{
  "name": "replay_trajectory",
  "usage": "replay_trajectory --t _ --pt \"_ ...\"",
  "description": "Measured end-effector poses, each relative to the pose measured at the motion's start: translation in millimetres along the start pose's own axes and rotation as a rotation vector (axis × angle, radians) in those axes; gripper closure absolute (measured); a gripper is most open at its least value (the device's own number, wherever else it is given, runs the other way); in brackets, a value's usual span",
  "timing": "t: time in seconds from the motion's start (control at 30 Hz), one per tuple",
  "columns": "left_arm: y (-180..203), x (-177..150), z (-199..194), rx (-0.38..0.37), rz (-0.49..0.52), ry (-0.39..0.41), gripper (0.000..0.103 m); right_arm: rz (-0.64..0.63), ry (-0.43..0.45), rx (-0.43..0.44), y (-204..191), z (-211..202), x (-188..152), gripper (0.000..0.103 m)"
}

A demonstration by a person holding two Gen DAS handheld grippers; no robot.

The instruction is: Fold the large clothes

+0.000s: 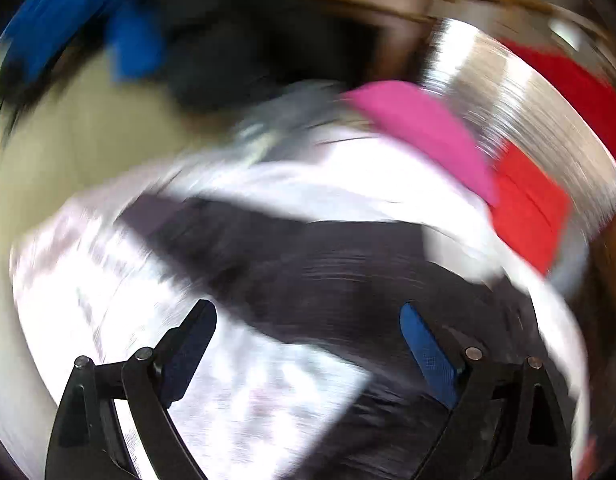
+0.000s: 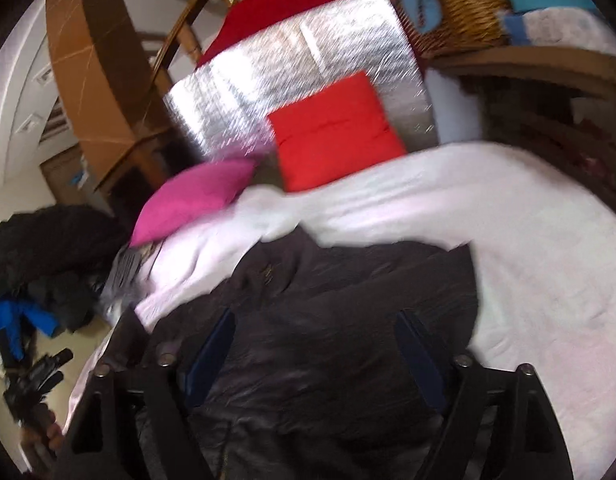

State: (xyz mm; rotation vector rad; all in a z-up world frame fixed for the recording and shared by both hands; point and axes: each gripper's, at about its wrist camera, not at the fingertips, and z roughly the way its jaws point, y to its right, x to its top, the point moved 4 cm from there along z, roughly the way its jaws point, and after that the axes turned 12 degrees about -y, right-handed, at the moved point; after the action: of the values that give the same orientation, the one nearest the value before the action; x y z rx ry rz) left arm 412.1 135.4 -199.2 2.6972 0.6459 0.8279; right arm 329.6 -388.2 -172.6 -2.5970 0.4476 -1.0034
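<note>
A bed [image 2: 527, 240] spread with a white sheet fills the room's middle, a silver quilted headboard [image 2: 292, 80] standing behind it at twelve o'clock. On the sheet a dark jacket [image 2: 347, 320] is laid flat, its bulk at six o'clock just ahead of both tools. A red cushion [image 2: 331, 140] and a pink cushion [image 2: 196, 196] are propped near the headboard.

Both the left hand-held gripper [image 1: 308, 344] and the right hand-held gripper [image 2: 315, 344] are released above the jacket, nothing pinched. Judged from the heavy blur in the left view, a hasty regrasp could catch the sheet with the jacket and drag the fold askew.

Only the right view shows a wicker basket [image 2: 463, 8] at one o'clock and a dark clothes heap [image 2: 48, 248] at nine.
</note>
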Motion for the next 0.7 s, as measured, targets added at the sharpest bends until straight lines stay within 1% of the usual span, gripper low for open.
replay_trajectory --t 0.03,0.1,0.13,0.23,0.27,0.33,0.37,0.4,0.5,0.6,0.67,0.7 --pt "-31 7 9 -0.002 -0.110 -0.005 0.010 -0.016 -0.025 -0.002 -4 5 -6 0.033" --pt "-69 11 22 0.027 -0.232 -0.022 0.010 -0.048 -0.058 -0.013 -14 15 -14 0.033" --pt "-89 16 34 0.038 -0.284 -0.055 0.010 -0.061 -0.071 -0.016 -17 19 -17 0.033" --pt "-118 25 59 0.018 -0.350 -0.099 0.011 -0.075 -0.103 -0.015 -25 33 -20 0.033" --pt "-124 28 66 0.005 -0.367 -0.107 0.011 -0.074 -0.112 -0.010 -26 36 -22 0.033" --pt "-131 33 81 -0.050 -0.394 -0.141 0.016 -0.071 -0.125 -0.013 -26 43 -22 0.033" --pt "-132 36 89 -0.090 -0.418 -0.156 0.026 -0.069 -0.128 -0.015 -24 44 -23 0.033" --pt "-132 40 96 -0.117 -0.435 -0.159 0.029 -0.067 -0.131 -0.017 -23 45 -24 0.033" --pt "-126 50 105 -0.123 -0.416 -0.130 0.029 -0.055 -0.143 -0.020 -20 48 -25 0.033" --pt "-125 63 115 -0.146 -0.420 -0.109 0.029 -0.048 -0.149 -0.027 -16 49 -25 0.033" --pt "-130 69 120 -0.136 -0.405 -0.090 0.030 -0.044 -0.149 -0.031 -15 51 -24 0.033" --pt "-130 73 122 -0.122 -0.397 -0.079 0.034 -0.042 -0.147 -0.031 -15 50 -24 0.033"
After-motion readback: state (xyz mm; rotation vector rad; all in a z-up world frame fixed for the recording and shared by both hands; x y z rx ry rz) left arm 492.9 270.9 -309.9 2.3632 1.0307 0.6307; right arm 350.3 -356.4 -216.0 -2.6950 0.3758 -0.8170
